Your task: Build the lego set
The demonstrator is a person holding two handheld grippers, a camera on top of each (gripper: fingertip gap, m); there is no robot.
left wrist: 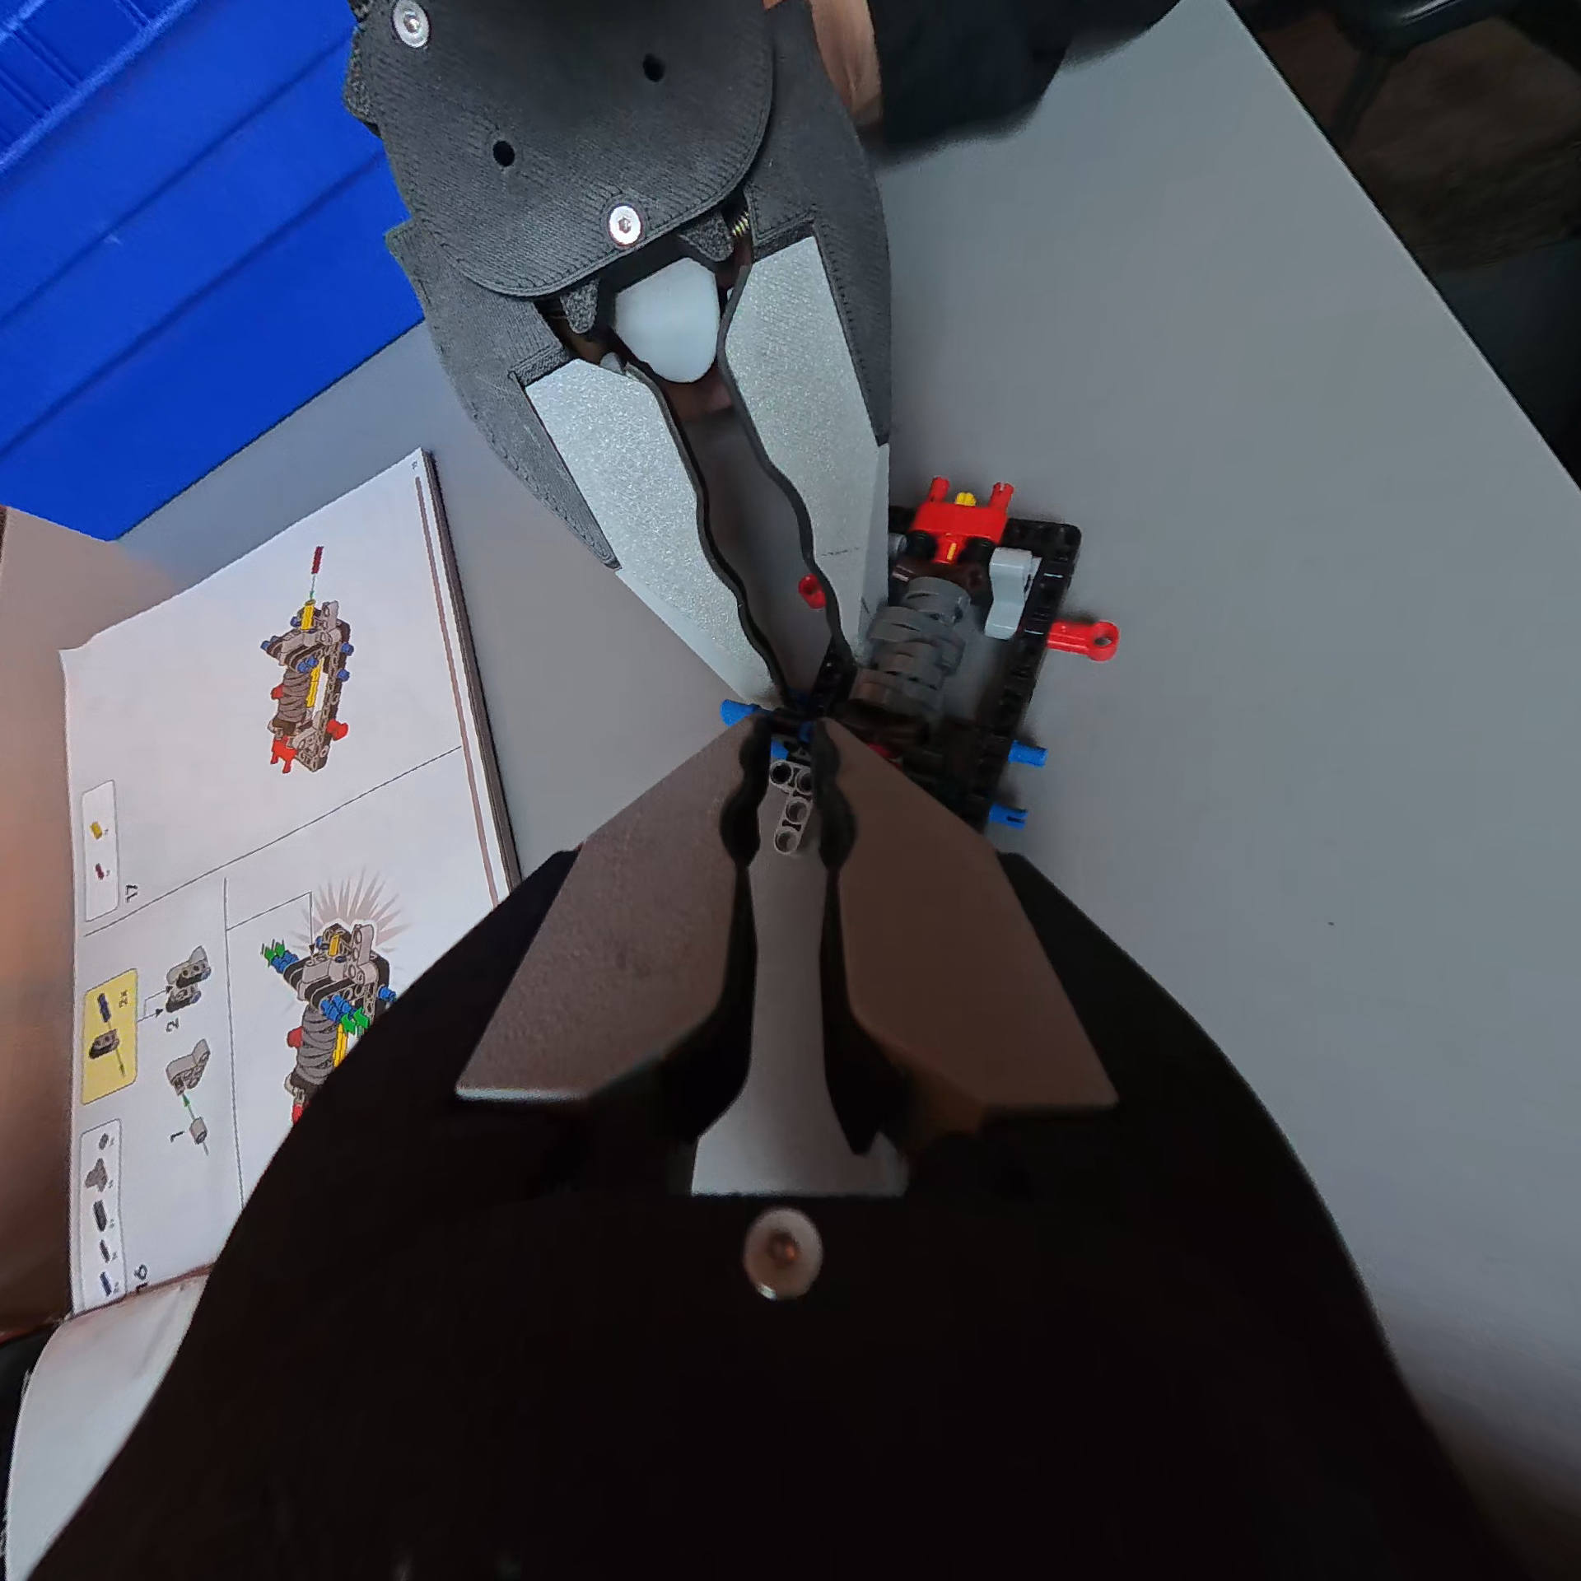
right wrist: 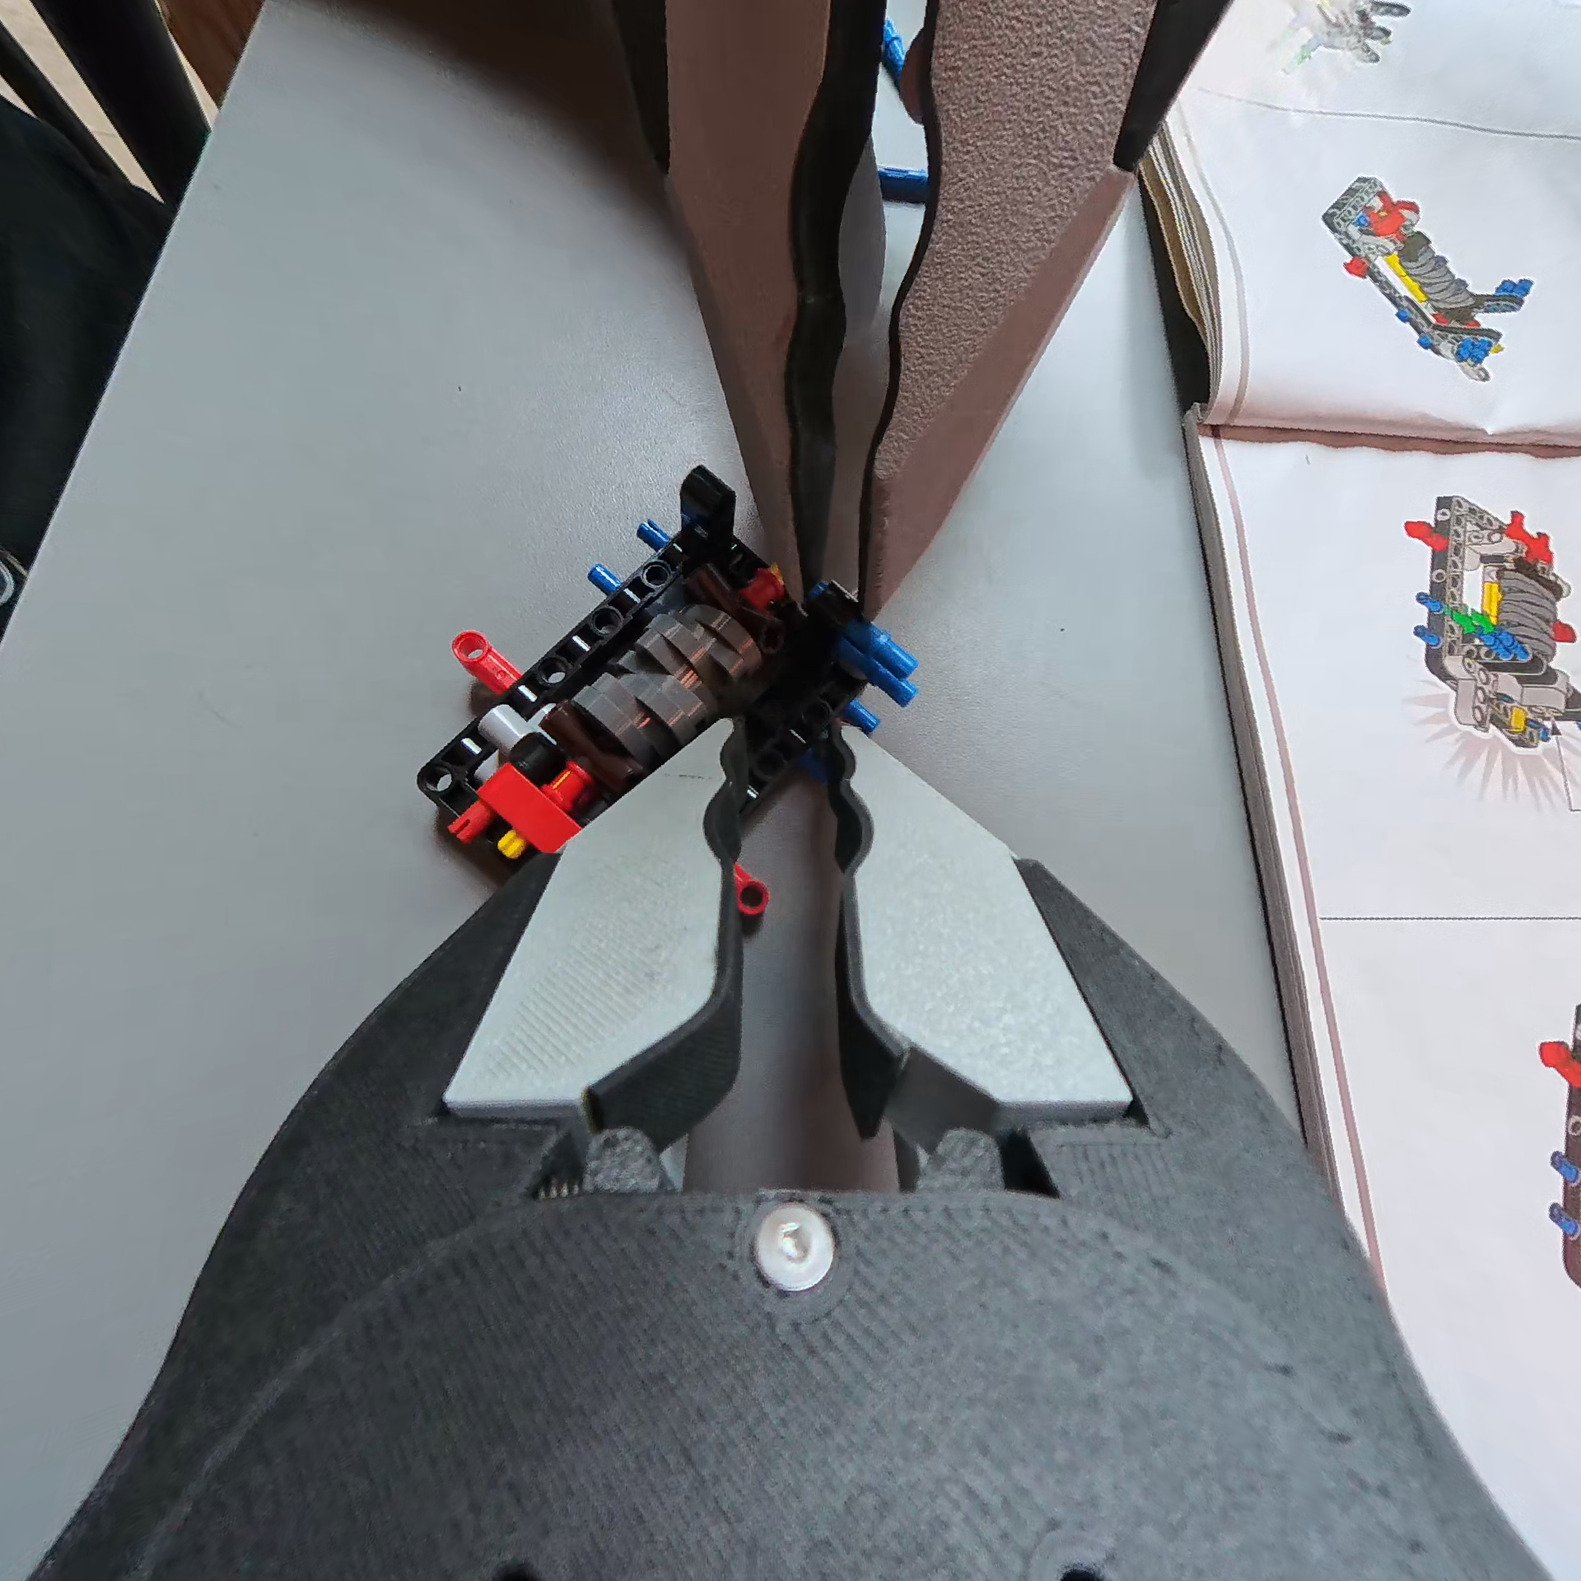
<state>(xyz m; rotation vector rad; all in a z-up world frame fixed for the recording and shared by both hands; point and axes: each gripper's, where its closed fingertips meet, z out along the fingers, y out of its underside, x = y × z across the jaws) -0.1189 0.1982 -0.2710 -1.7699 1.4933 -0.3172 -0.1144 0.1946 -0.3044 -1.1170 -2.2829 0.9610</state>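
The lego assembly (left wrist: 958, 650) is a black frame with dark grey gears, red parts and blue pins, lying on the grey table; it also shows in the right wrist view (right wrist: 650, 676). My left gripper (left wrist: 785, 736), with brown fingers, is shut on a light grey holed beam (left wrist: 791, 804) and holds it against the assembly's blue-pinned end. My right gripper (right wrist: 783, 744), with grey fingers, is shut on the black frame's edge from the opposite side. The two grippers' tips nearly meet; the right gripper (left wrist: 808, 684) reaches in from the top of the left wrist view.
An open instruction booklet (left wrist: 282, 770) lies beside the assembly and also shows in the right wrist view (right wrist: 1412, 684). A blue bin (left wrist: 171, 214) stands behind it. A person's hand (left wrist: 855, 77) holds the right gripper. The table edge (left wrist: 1412, 274) runs diagonally. Both grippers' tips are close together, under 4 cm apart.
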